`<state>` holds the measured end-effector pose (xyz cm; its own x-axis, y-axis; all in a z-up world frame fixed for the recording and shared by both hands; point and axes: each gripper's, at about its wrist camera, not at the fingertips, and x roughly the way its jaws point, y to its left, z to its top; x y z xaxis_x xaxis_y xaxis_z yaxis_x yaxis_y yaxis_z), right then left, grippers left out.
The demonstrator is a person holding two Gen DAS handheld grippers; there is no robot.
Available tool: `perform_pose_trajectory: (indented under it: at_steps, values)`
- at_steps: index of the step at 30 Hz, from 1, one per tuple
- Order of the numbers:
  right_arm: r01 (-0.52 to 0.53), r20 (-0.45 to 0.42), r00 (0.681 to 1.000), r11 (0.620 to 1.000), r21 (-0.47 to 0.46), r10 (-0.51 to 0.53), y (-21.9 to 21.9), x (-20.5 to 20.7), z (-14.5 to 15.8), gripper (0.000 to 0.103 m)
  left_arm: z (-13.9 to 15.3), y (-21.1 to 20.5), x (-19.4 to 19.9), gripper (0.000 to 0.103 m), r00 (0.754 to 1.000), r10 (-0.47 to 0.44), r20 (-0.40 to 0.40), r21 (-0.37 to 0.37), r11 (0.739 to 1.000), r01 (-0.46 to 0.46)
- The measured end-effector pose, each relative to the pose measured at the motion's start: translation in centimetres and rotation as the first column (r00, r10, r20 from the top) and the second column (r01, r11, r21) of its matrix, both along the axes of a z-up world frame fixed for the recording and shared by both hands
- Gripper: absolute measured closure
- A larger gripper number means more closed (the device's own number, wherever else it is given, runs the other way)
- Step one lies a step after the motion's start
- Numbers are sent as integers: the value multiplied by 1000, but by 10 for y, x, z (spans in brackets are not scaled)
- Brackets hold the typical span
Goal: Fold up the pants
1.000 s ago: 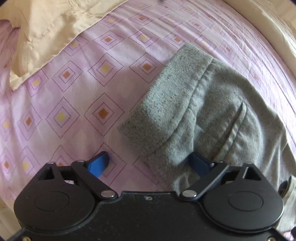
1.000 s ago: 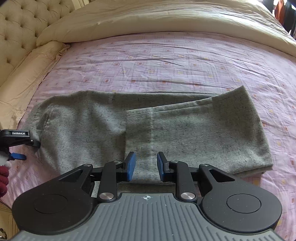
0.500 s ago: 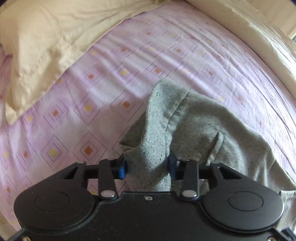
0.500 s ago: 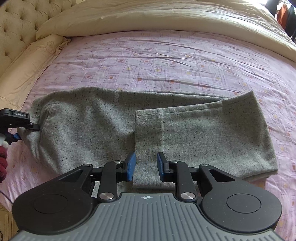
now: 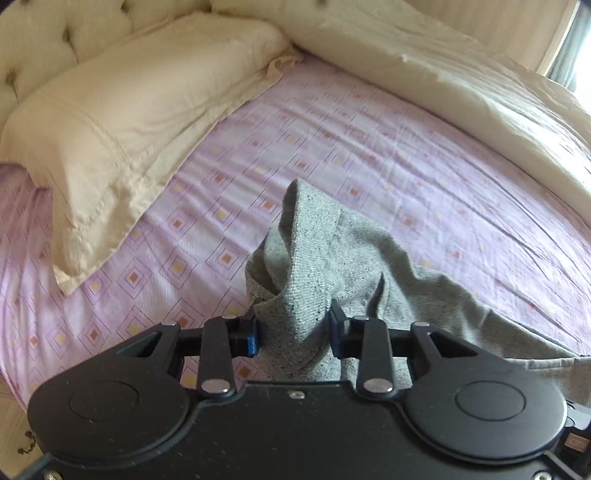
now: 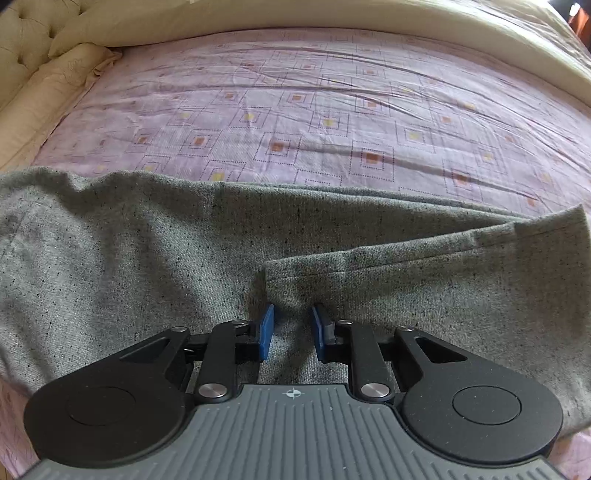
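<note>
Pants: grey flecked fabric, lying on the bed across its near side; in the right wrist view the garment spans the frame from left to right.
Folded leg: one layer lies doubled over the rest toward the right; its hemmed edge ends just ahead of the right tool.
Left tool: jaws have just been closing; the blue pads are now clamped on a bunched end of the pants, which rises in a peak between and above them, lifted off the sheet.
Right tool: jaws narrowly apart, low over the pants beside the hemmed edge; fabric shows in the gap, but the pads do not appear to press on it, and the view is too shallow to confirm contact.
Bed sheet: lilac with a printed square pattern, wrinkled, bare beyond the far edge of the pants.
Pillow: cream, at the head of the bed, well apart from the pants.
Duvet: cream, pushed along the far edge of the bed.
Headboard: tufted, cream, at the far left corner.
</note>
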<state>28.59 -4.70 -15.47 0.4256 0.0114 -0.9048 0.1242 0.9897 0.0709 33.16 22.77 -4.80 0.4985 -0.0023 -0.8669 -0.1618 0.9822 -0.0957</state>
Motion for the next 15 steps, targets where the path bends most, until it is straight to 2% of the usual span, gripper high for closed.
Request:
perform_pose_trajectory:
  at_steps: [3,5,7,8,11,13,14,15]
  values:
    - [-32,26,999,998,45,31,-8,-4,8,80,25,-23,-9,63,999,-32,38,48,998,30]
    - [-12,46,999,993,114,7,-21,-13,15,81,45,-43,-17,64,996,-51,69,81,996,45]
    - [-1,61,998,989,145,-8,-36,-26,24,81,64,-67,-24,67,992,-74,105,109,992,62]
    - [-3,70,998,988,152,-8,-44,-34,29,81,74,-81,-28,72,988,-92,125,126,989,76]
    - [3,81,997,984,176,-18,-73,-57,39,81,95,-136,-47,100,965,-168,203,163,977,135]
    - [21,82,996,982,190,-37,-94,-70,43,81,101,-176,-56,100,945,-230,235,162,967,195]
    - [33,82,995,979,199,-50,-105,-76,45,81,101,-194,-58,97,939,-254,234,158,962,221]
    - [42,80,995,976,213,-61,-118,-80,45,81,98,-211,-61,88,937,-268,225,152,959,238]
